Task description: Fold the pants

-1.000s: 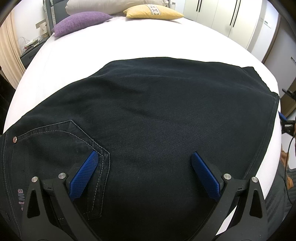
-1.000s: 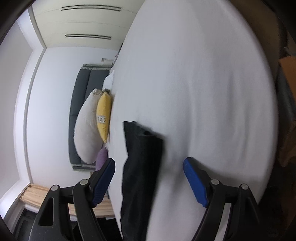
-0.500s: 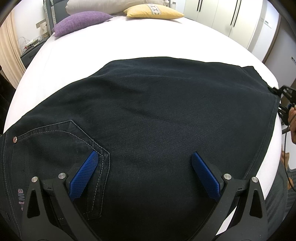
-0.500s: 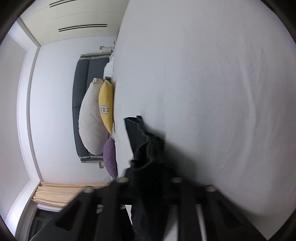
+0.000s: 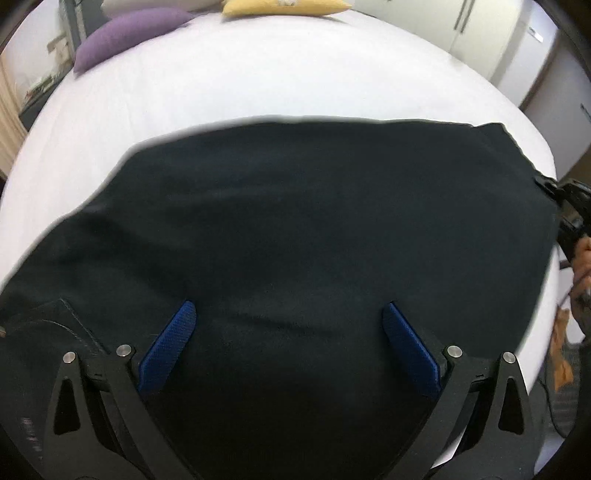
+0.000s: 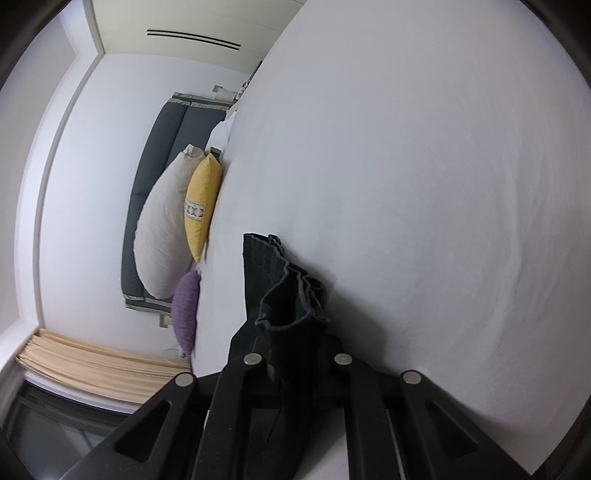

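Dark navy pants (image 5: 303, 236) lie spread across the white bed (image 5: 258, 74), folded lengthwise, with a stitched back pocket (image 5: 44, 325) at the lower left. My left gripper (image 5: 288, 332) is open, its blue fingers (image 5: 166, 347) hovering just above the cloth near the waist end. My right gripper (image 6: 295, 354) is shut on the hem end of the pants (image 6: 284, 288), which bunches up between its jaws and lifts off the sheet. In the left wrist view the right gripper (image 5: 565, 206) shows at the far right edge of the pants.
A purple pillow (image 5: 129, 29) and a yellow pillow (image 5: 284, 5) lie at the head of the bed, with a beige pillow (image 6: 162, 229) and a grey headboard (image 6: 162, 147) behind. White wardrobes (image 5: 480, 33) stand to the right. A curtain (image 6: 92, 365) hangs by the bed.
My right gripper closed on the pants' hem end and lifted it, bunching the cloth. My left gripper has shifted forward along the pants, staying open.
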Tool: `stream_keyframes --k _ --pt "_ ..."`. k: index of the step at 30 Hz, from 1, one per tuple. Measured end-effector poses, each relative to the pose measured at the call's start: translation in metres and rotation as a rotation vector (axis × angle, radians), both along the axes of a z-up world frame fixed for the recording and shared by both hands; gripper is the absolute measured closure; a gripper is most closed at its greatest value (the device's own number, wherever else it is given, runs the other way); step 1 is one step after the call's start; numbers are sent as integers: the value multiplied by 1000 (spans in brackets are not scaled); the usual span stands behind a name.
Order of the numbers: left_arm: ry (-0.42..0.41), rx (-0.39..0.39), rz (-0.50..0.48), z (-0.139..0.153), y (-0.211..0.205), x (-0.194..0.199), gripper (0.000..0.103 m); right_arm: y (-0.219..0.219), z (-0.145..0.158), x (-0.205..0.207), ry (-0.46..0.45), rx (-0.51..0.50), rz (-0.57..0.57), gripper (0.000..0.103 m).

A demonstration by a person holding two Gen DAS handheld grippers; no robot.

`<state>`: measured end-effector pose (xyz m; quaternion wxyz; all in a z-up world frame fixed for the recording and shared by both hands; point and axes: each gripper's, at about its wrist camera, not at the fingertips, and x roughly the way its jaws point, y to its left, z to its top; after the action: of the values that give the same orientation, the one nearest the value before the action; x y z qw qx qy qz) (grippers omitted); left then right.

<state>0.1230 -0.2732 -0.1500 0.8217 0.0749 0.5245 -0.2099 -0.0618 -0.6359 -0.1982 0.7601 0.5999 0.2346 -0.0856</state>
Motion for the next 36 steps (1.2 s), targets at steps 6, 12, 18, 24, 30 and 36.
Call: stream_keyframes --k 6,12,18,24,30,36 --pt "-9 -2 -6 -3 -1 -7 0 16 36 15 66 -186 25 93" --pt "-10 -22 -2 -3 3 -5 0 145 120 60 67 -726 384 93" --pt "-7 -68 15 10 26 0 0 295 87 72 144 -1069 771 93" --pt "40 -171 83 20 57 5 0 305 71 72 209 -1097 714 93" --pt "194 -414 150 24 86 16 0 333 87 59 187 -1204 696 92" --pt "335 -558 171 17 102 22 0 382 100 54 144 -1265 719 92"
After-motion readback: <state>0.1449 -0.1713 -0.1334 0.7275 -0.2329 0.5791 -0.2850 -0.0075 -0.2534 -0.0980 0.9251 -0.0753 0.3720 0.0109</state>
